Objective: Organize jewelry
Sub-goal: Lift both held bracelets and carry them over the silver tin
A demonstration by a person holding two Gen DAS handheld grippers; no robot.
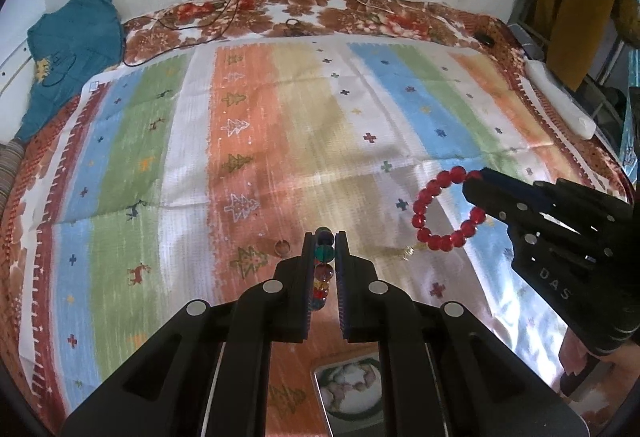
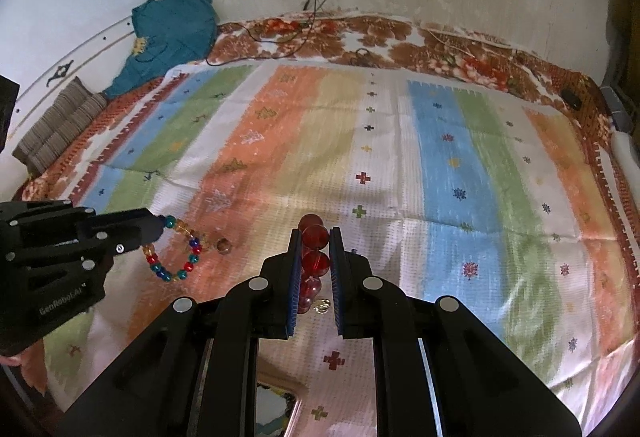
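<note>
My left gripper (image 1: pixel 325 237) is shut on a multicoloured bead bracelet (image 1: pixel 324 253) and holds it above the striped cloth (image 1: pixel 280 125); the bracelet hangs from its tips in the right wrist view (image 2: pixel 176 253). My right gripper (image 2: pixel 314 231) is shut on a red bead bracelet (image 2: pixel 315 237), seen as a hanging loop in the left wrist view (image 1: pixel 444 213). A small ring (image 1: pixel 283 247) lies on the cloth left of the left fingers. A small clear gem piece (image 1: pixel 407 253) lies on the cloth below the red loop.
A tin box (image 1: pixel 348 393) with a shiny rim sits under the left gripper near the front edge. A teal garment (image 1: pixel 76 45) lies at the back left, cables (image 1: pixel 224 17) at the back, a white object (image 1: pixel 560 97) at the right edge.
</note>
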